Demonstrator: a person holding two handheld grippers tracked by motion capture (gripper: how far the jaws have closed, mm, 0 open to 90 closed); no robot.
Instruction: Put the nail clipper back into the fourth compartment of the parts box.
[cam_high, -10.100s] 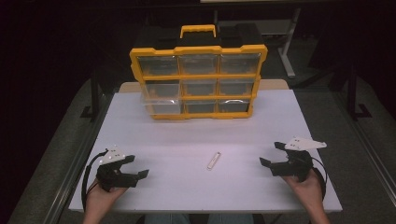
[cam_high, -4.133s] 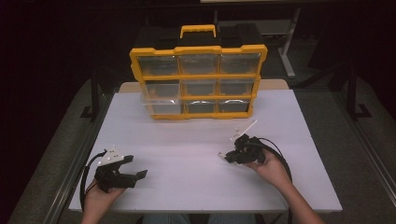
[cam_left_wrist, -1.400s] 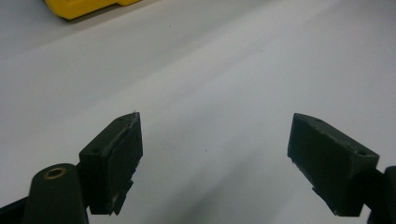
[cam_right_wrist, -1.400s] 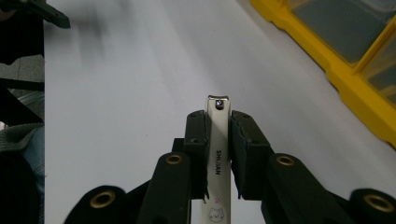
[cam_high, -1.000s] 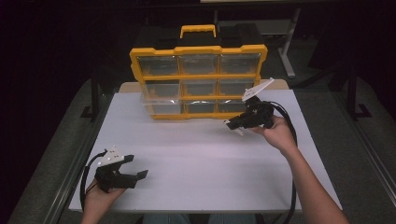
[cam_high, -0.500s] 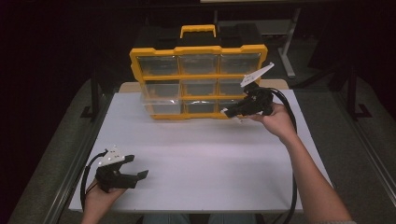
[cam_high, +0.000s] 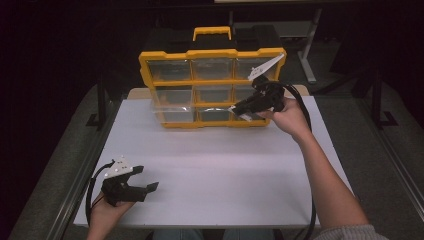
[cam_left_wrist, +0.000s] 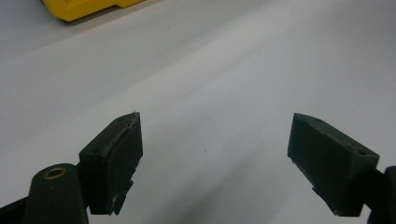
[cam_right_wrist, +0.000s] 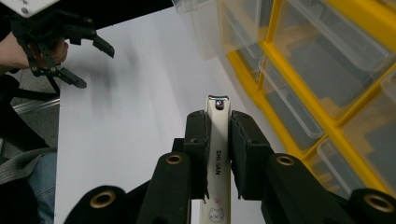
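Note:
A white nail clipper (cam_right_wrist: 218, 140) is clamped between the jaws of my right gripper (cam_right_wrist: 218, 119), its metal tip pointing forward. In the high view my right gripper (cam_high: 245, 106) is held up in front of the lower right drawers of the yellow organizer (cam_high: 215, 53), with the clipper's white end (cam_high: 235, 111) showing at its jaws. The organizer stands upright at the back of the white table (cam_high: 225, 165). One clear drawer (cam_high: 170, 104) at the left of its middle row is pulled out. My left gripper (cam_high: 145, 180) rests open at the table's front left, with nothing between its jaws (cam_left_wrist: 215, 140).
The organizer's yellow frame (cam_right_wrist: 261, 88) and its clear drawers lie close on the right of the right gripper view, the pulled-out drawer (cam_right_wrist: 205, 23) at the top. My left gripper (cam_right_wrist: 91, 60) shows far off there. A black cable (cam_high: 307, 150) trails along the right forearm.
My right gripper took the nail clipper off the table's middle and carried it up to the organizer's lower right drawers, still rising in the last second. The left gripper has stayed put.

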